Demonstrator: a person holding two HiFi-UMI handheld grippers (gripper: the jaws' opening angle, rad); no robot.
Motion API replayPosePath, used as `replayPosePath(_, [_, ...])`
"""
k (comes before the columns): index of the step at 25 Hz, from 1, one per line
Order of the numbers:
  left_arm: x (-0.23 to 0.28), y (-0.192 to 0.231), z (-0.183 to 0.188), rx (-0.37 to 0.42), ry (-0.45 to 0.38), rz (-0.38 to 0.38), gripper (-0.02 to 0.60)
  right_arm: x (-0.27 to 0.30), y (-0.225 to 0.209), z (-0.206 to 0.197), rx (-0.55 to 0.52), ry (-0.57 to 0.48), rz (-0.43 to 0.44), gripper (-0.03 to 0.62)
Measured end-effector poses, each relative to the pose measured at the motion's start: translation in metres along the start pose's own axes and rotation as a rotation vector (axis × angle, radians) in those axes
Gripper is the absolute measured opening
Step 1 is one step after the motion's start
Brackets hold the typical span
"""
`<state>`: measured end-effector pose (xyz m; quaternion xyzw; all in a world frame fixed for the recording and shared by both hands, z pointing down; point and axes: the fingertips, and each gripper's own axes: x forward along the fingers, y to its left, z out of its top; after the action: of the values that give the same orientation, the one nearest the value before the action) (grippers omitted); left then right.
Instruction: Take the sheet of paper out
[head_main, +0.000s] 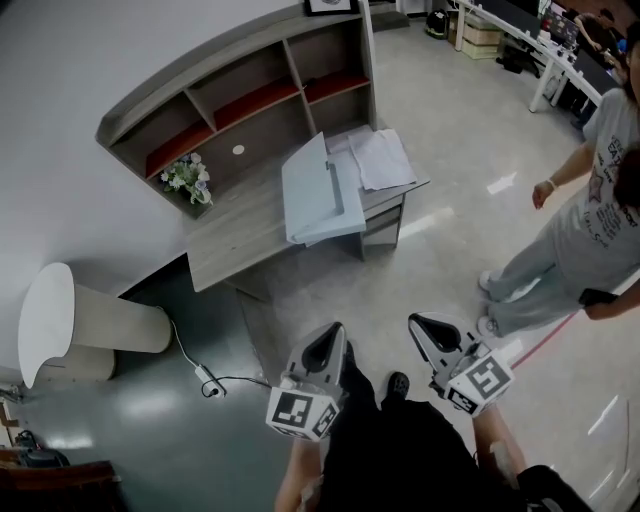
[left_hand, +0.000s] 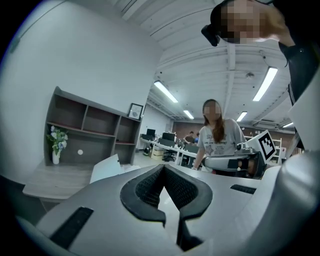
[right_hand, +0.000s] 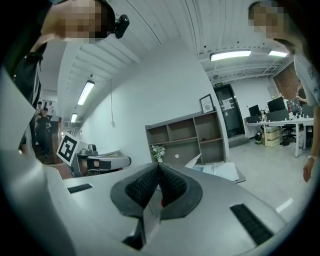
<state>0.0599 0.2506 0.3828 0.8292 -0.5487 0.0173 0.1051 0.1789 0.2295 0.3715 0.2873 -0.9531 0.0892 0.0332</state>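
Note:
A pale blue folder (head_main: 318, 190) lies open on the grey desk (head_main: 235, 225), its lid raised. White sheets of paper (head_main: 380, 158) lie next to it at the desk's right end, also seen as the paper (right_hand: 225, 171) in the right gripper view. Both grippers hang well short of the desk, over the floor. My left gripper (head_main: 328, 337) is shut with nothing between its jaws, its tips (left_hand: 163, 168) pointing level toward the folder (left_hand: 106, 167). My right gripper (head_main: 419, 323) is also shut and empty, with its tips (right_hand: 159, 166) aimed at the desk.
A shelf unit (head_main: 240, 95) stands behind the desk with a vase of flowers (head_main: 188, 178). A person in grey (head_main: 580, 220) stands to the right on the floor. A round white table (head_main: 50, 320) and a floor cable (head_main: 210, 385) are at the left.

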Motion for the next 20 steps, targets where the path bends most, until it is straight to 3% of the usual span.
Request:
replayPosePath(8, [0.036,0.064,0.021,0.045,0.002,-0.057,0.012,0.066,-0.016,0.028,0.006,-0.037,-0.044,0.012])
replayPosePath(20, [0.068,0.163,0.03,0.088,0.031,-0.123,0.012,0.161,-0.023,0.036,0.035,-0.016,-0.137,0.012])
